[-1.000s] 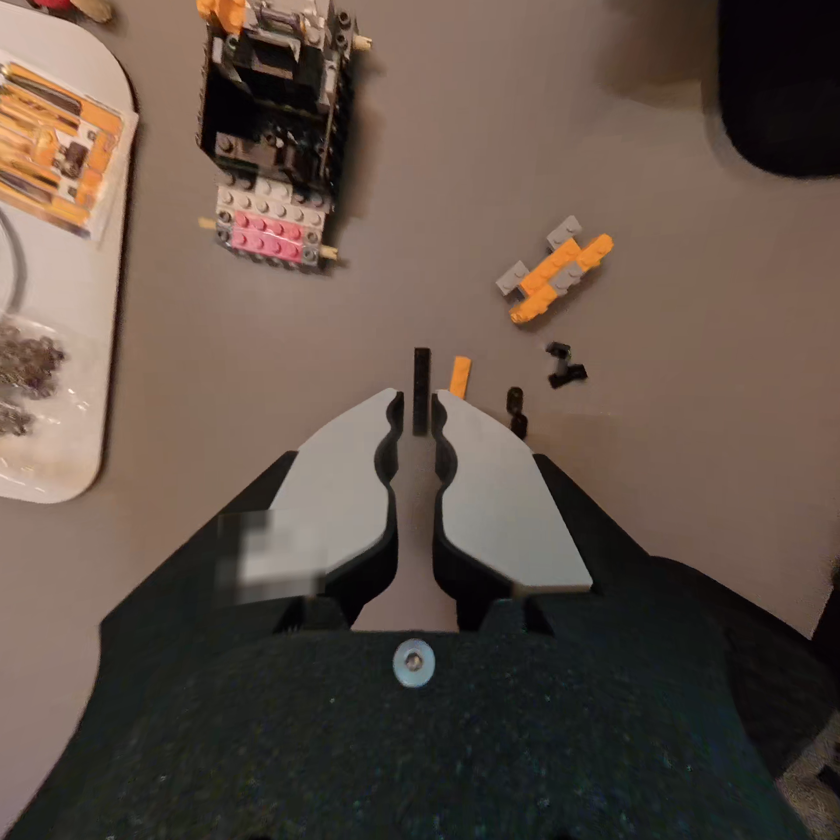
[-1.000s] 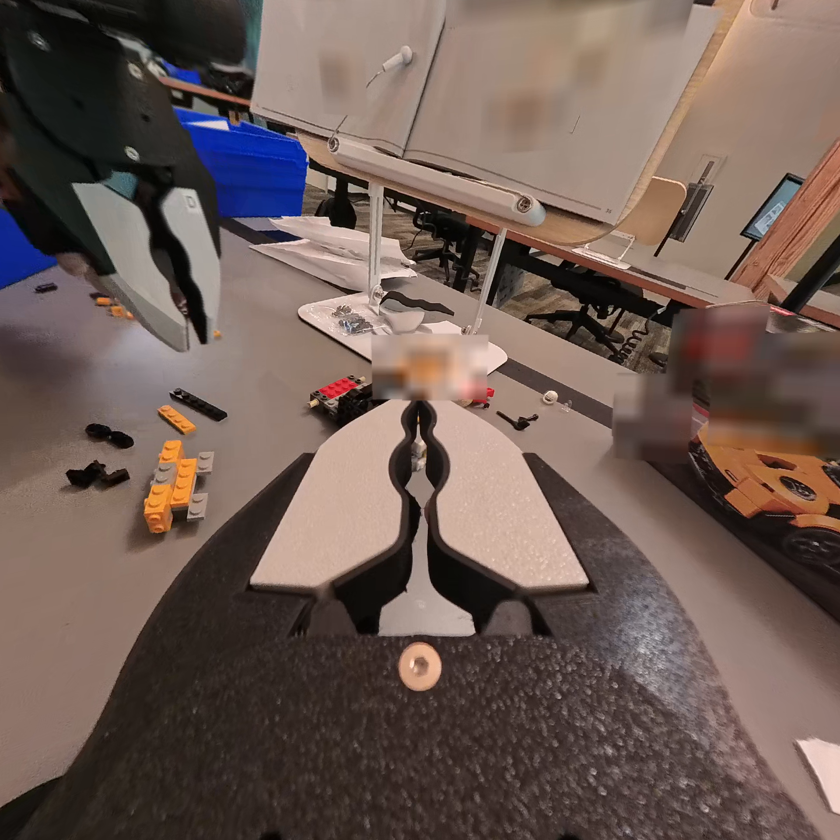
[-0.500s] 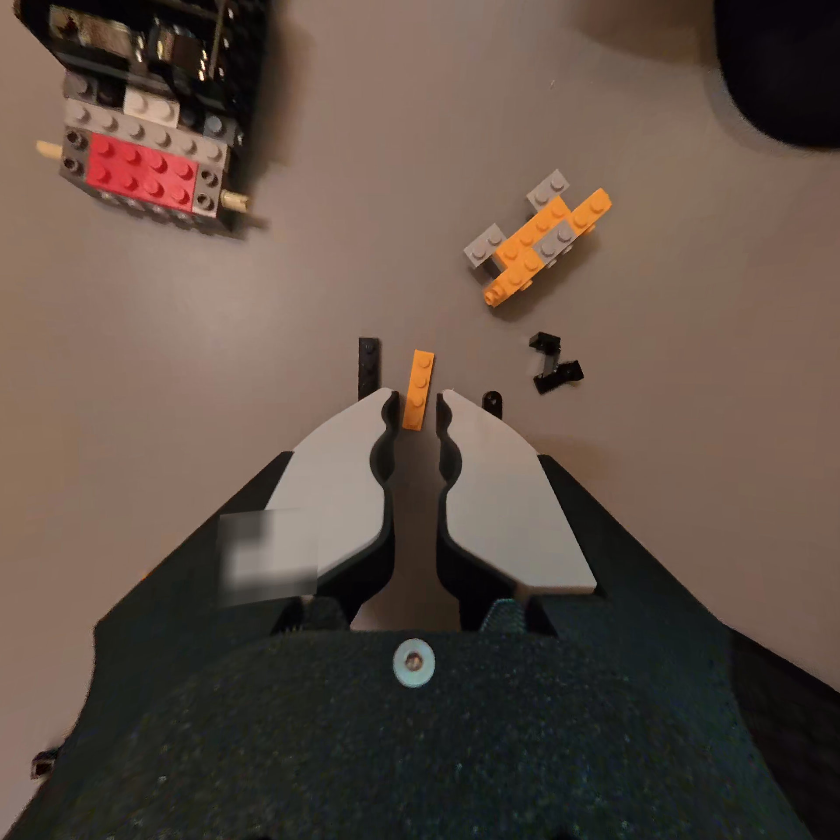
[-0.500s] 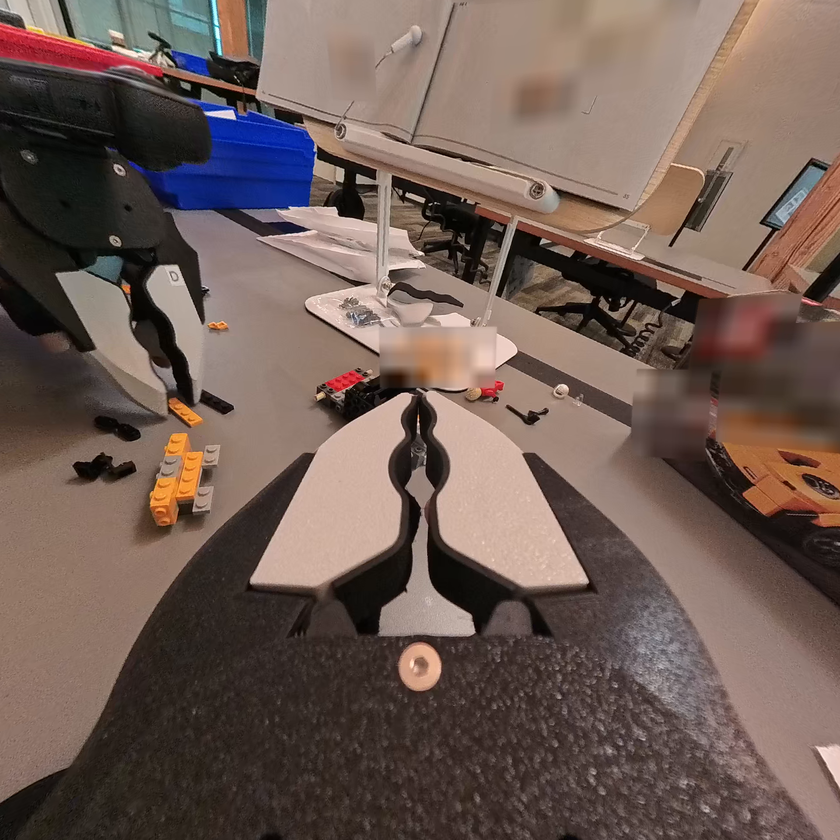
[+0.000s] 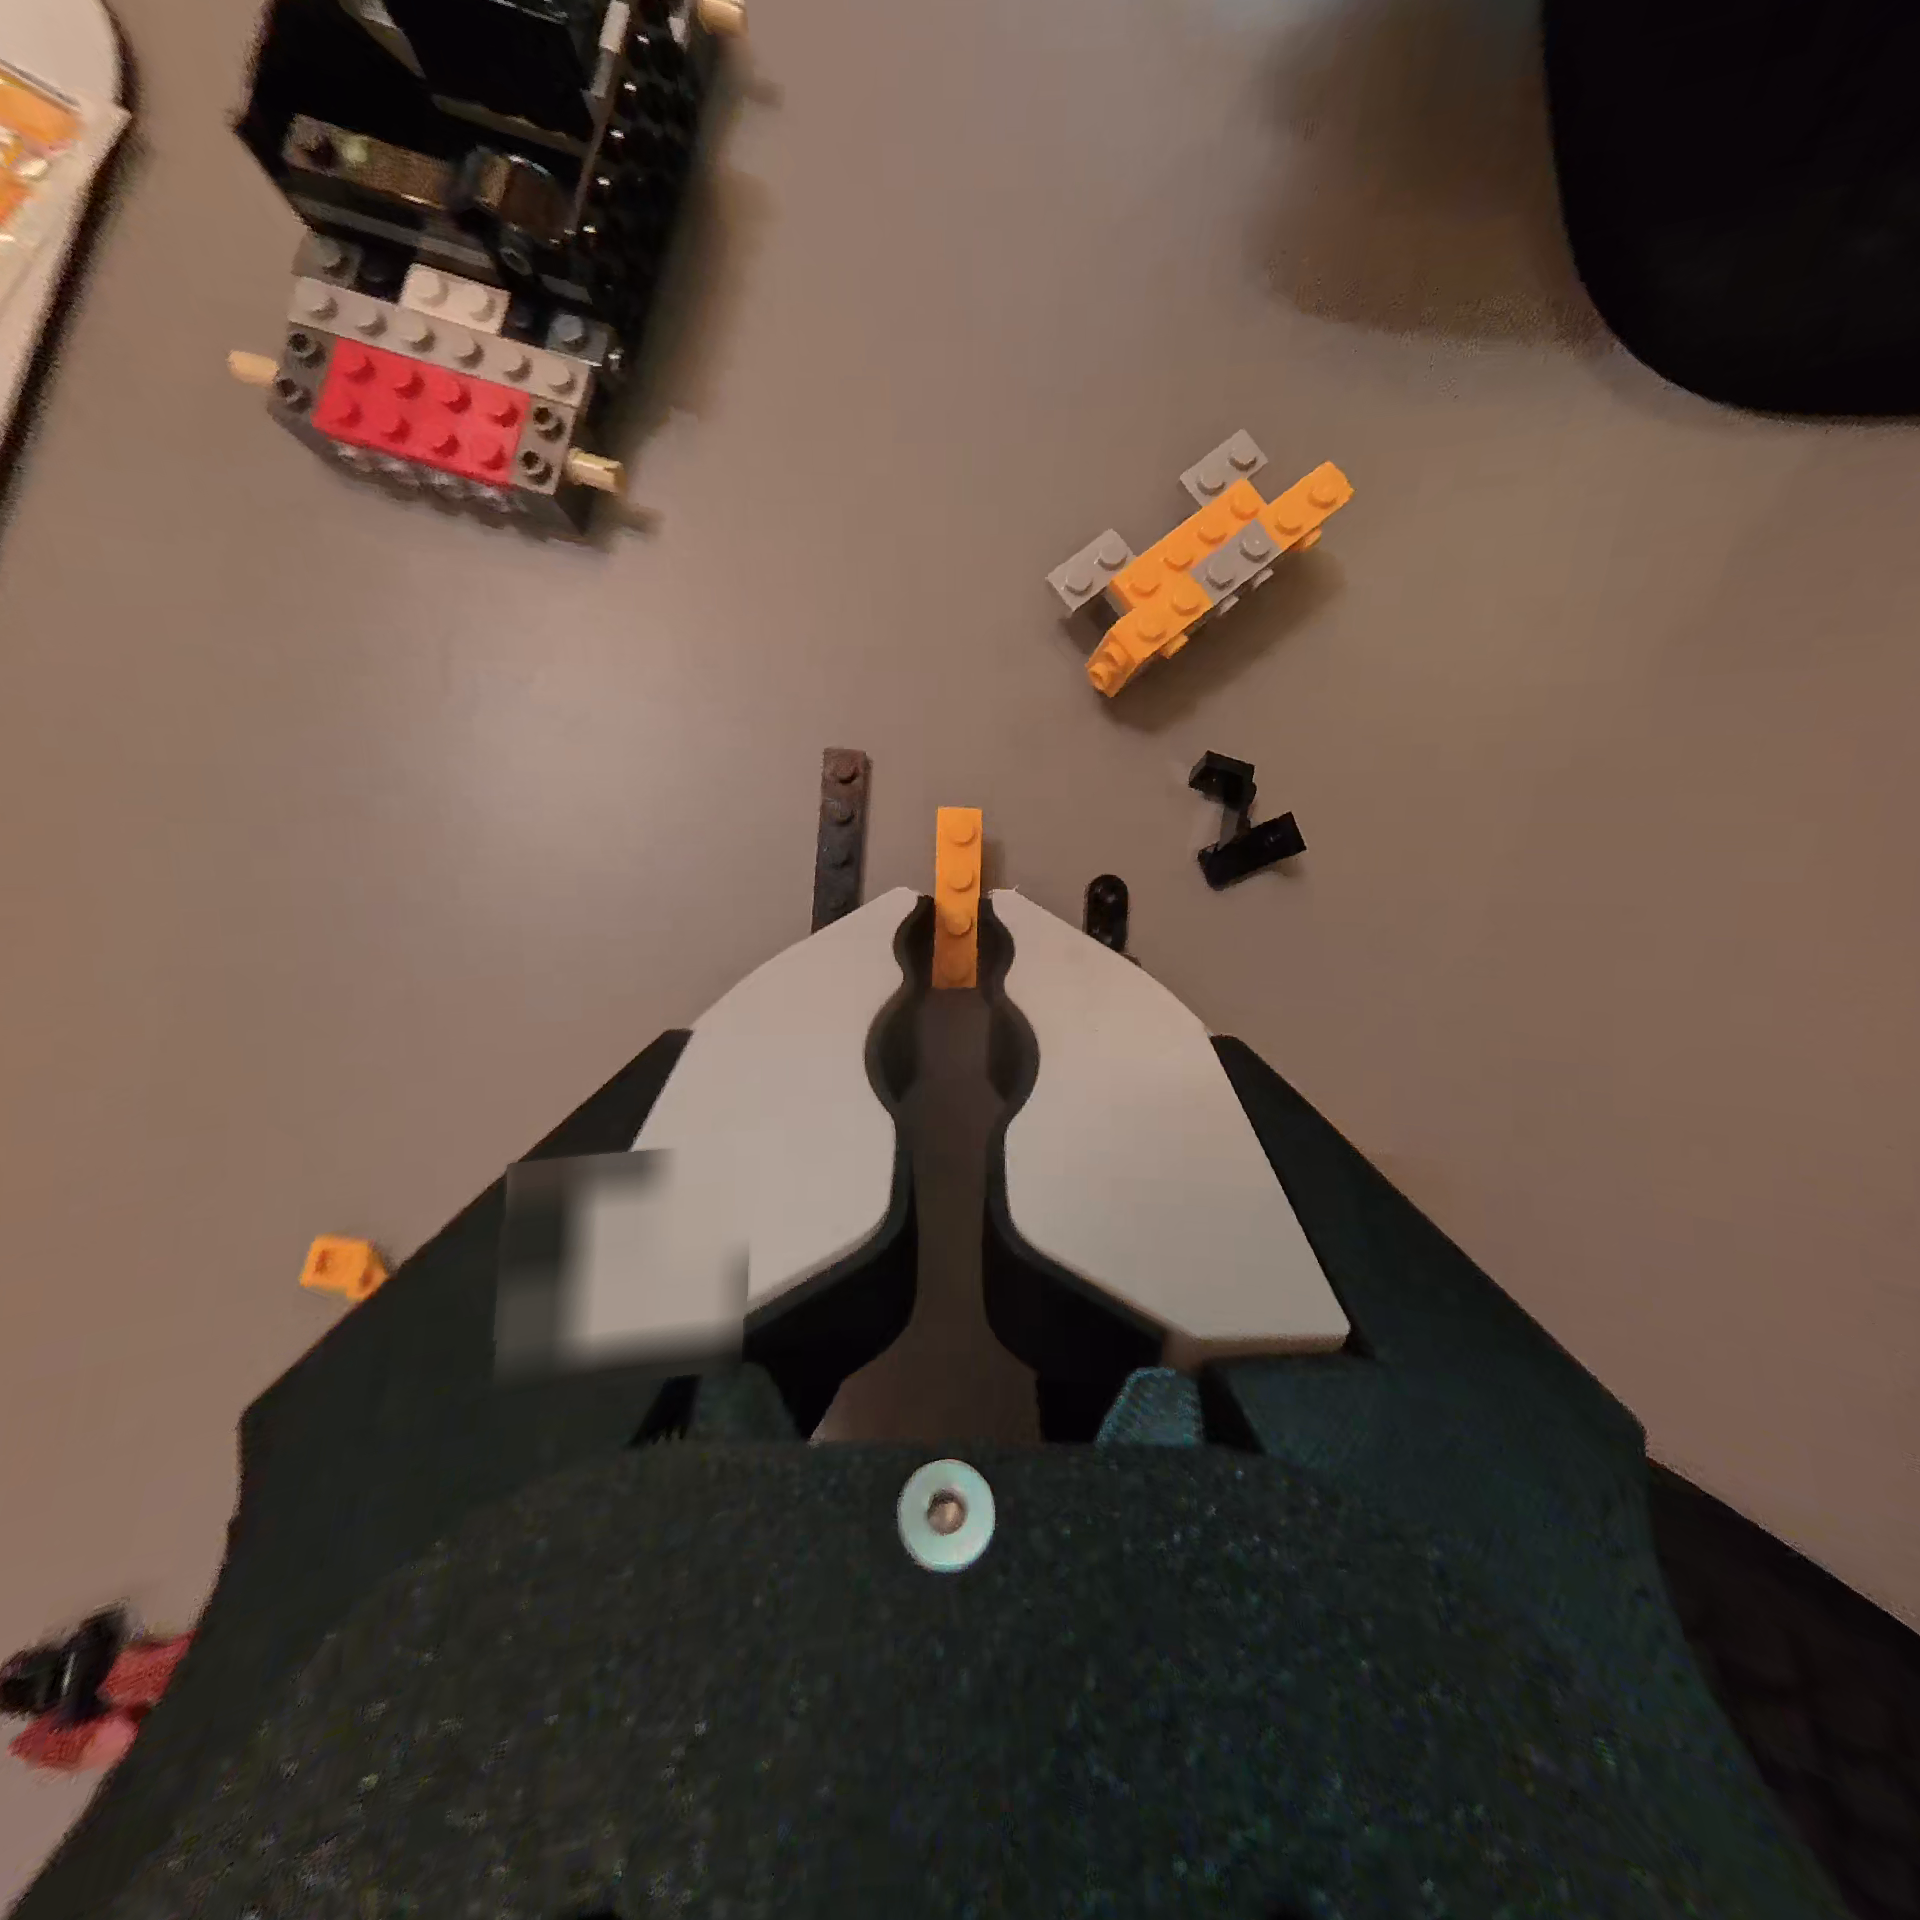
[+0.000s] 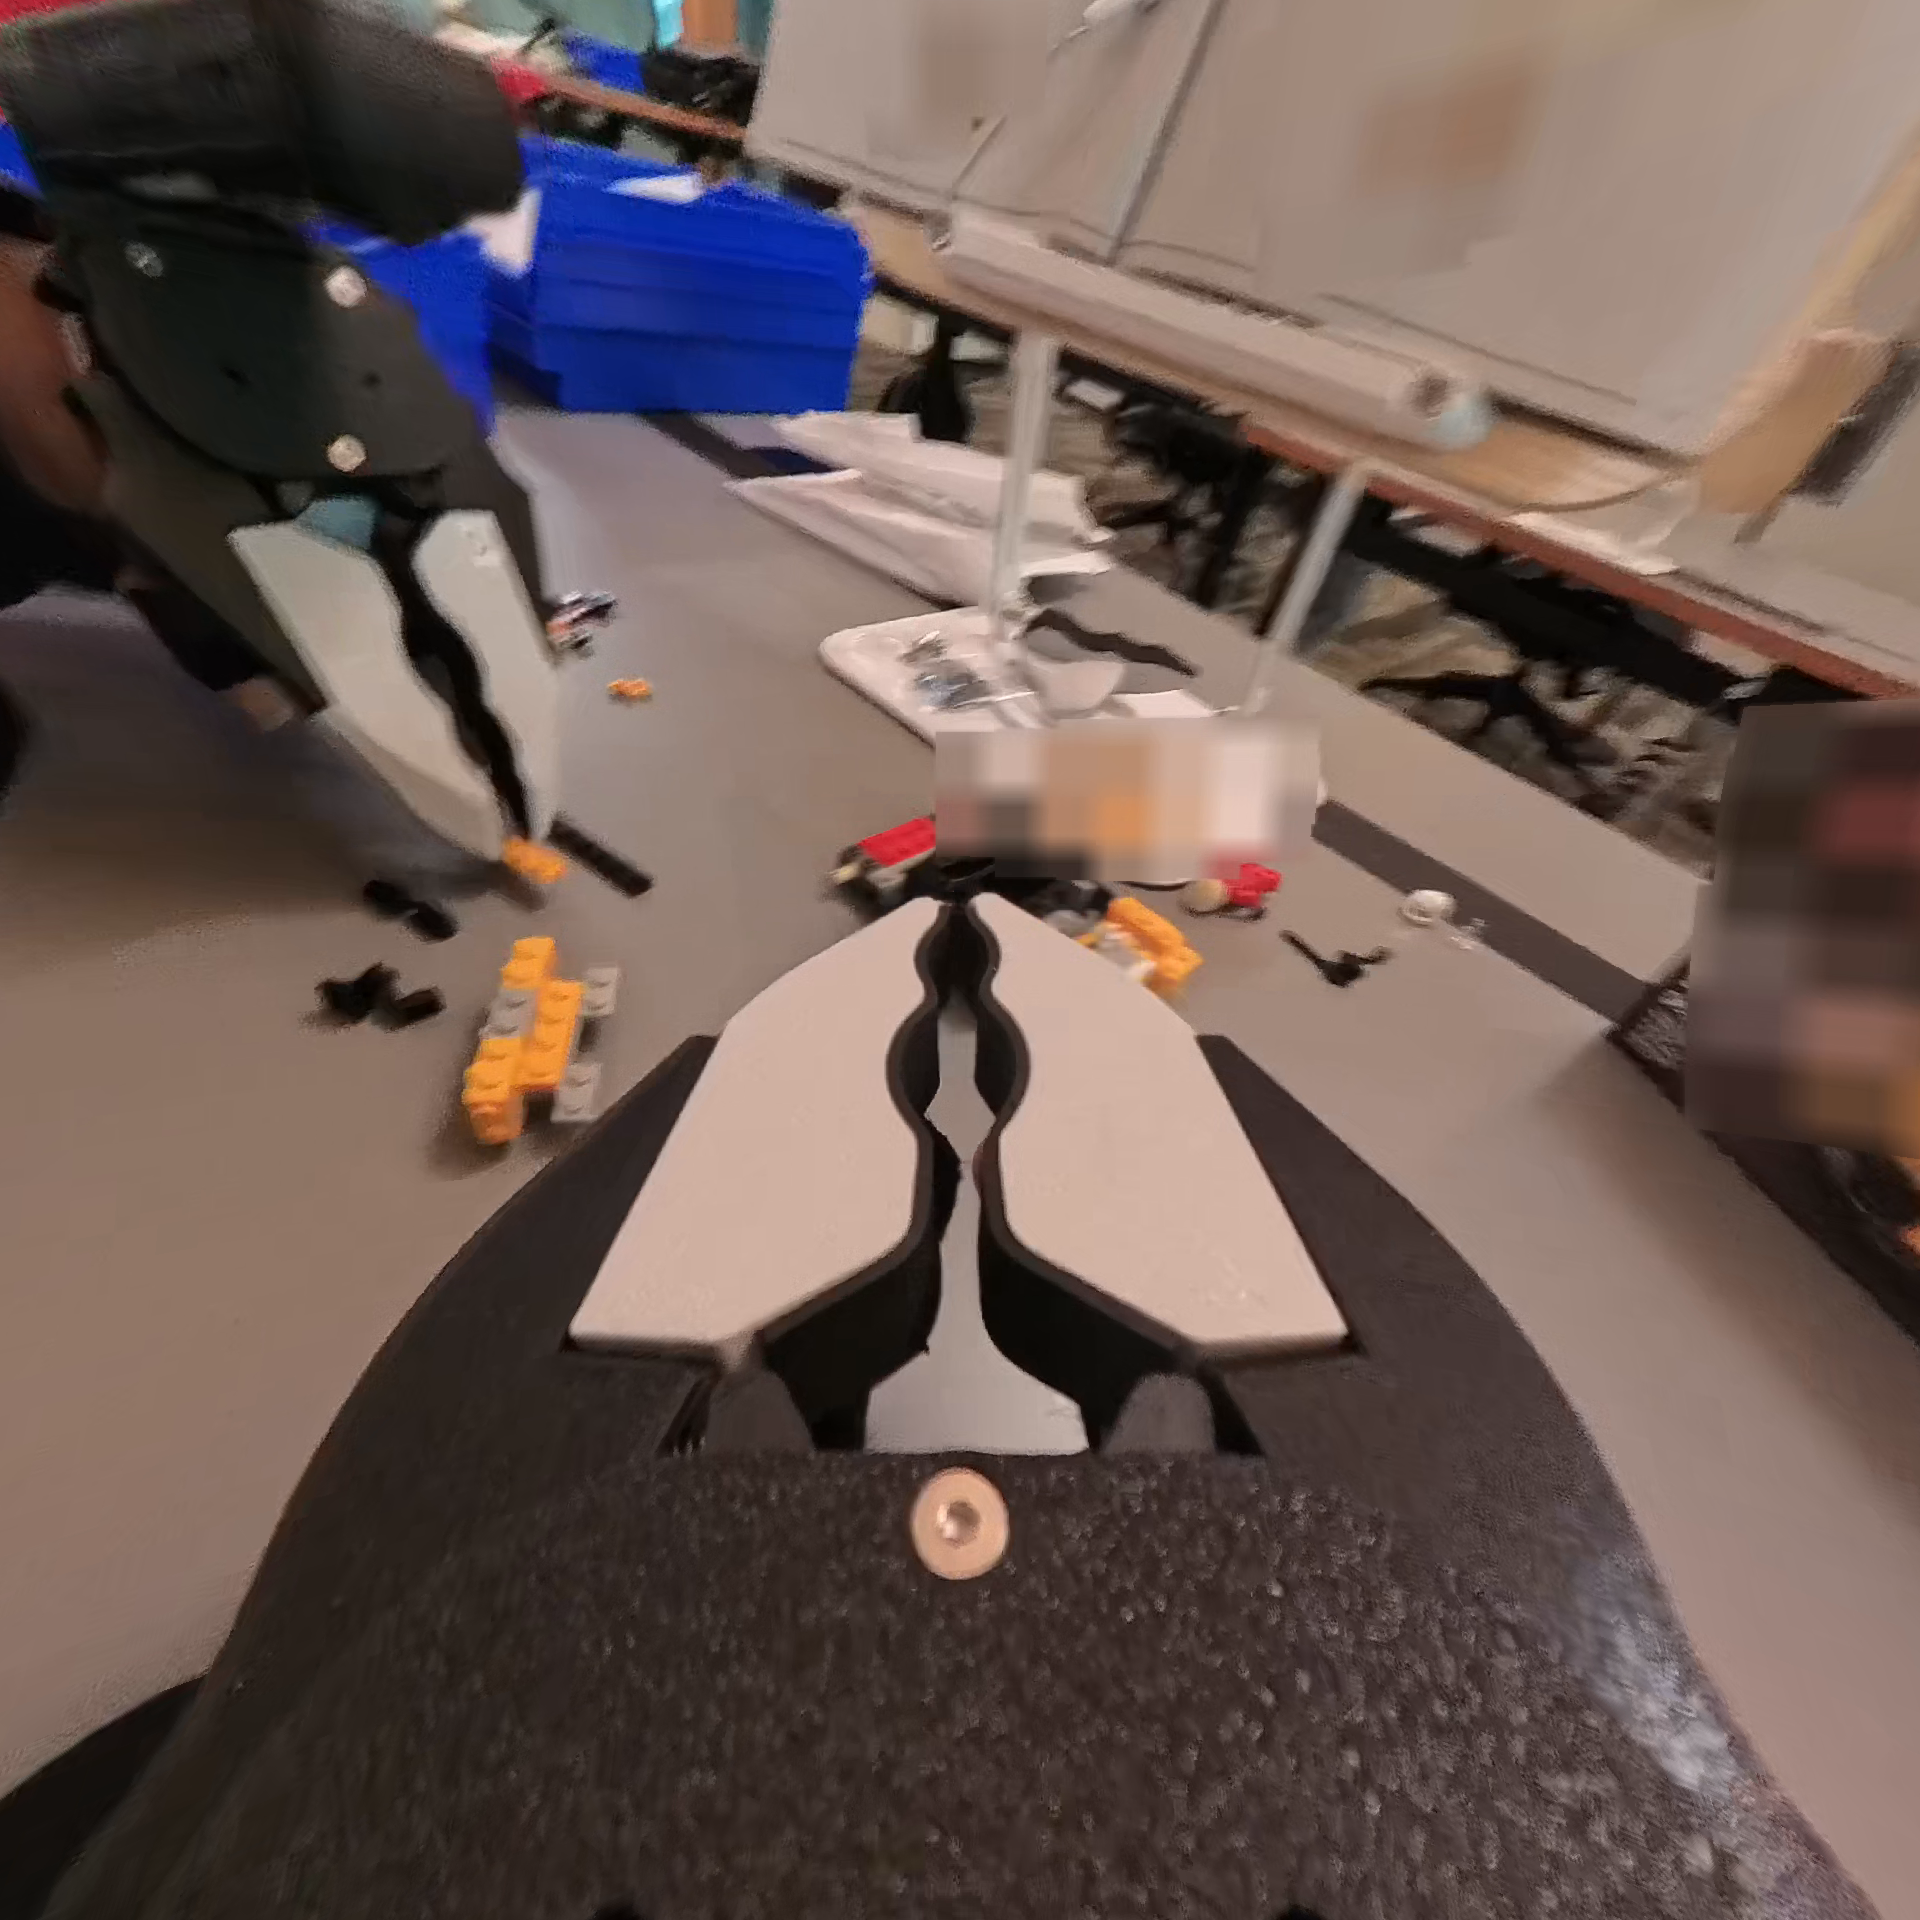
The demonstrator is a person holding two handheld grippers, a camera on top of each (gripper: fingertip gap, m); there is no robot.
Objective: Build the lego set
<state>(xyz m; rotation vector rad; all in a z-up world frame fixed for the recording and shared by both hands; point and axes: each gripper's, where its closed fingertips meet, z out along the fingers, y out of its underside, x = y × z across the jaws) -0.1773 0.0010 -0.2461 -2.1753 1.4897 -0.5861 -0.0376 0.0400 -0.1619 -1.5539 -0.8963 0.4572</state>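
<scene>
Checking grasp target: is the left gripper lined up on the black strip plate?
No: the left gripper straddles the orange 1x4 plate, while the black strip plate lies just outside its left finger.

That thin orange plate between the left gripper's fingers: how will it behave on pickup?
The orange plate is probably rigid and very light: a thin, studded strip lying flat on the table. The left gripper straddles its narrow width, so the smooth edges could slip or twist. It likely won't roll, but may skid towards the black strip if nudged.
</scene>
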